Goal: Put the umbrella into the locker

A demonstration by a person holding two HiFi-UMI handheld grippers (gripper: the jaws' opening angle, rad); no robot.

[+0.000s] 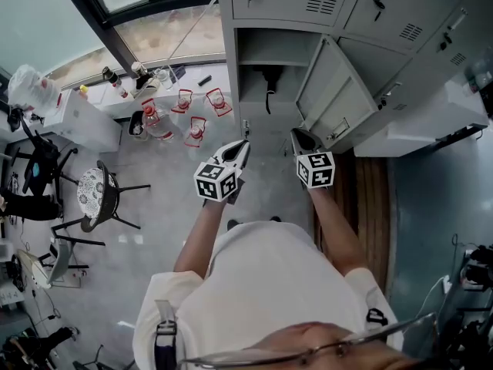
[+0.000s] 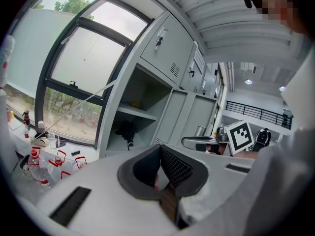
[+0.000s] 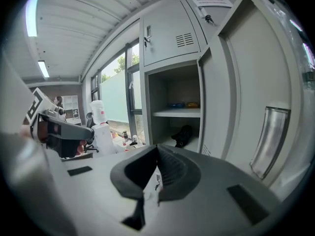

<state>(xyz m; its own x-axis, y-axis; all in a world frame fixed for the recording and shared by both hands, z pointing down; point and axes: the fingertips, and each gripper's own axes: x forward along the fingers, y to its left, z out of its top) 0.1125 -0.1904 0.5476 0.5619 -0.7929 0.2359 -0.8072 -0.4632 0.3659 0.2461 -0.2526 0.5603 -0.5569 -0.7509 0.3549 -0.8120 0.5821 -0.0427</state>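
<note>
The black folded umbrella (image 1: 269, 83) lies inside the open grey locker (image 1: 248, 52), on the floor of the compartment below its shelf. It also shows in the left gripper view (image 2: 126, 132) and the right gripper view (image 3: 183, 134). The locker door (image 1: 331, 99) stands swung open to the right. My left gripper (image 1: 240, 149) and right gripper (image 1: 299, 137) hover side by side in front of the opening, well short of the umbrella. Both are shut with nothing between the jaws, as the left gripper (image 2: 160, 151) and right gripper (image 3: 157, 151) show in their own views.
Closed lockers (image 1: 400, 14) stand above and to the right. Small items (image 3: 186, 104) rest on the locker shelf. A white counter (image 1: 166, 102) under the window holds bottles (image 1: 156, 120) and red wire holders (image 1: 196, 129). A chair (image 1: 98, 195) stands on the floor at the left.
</note>
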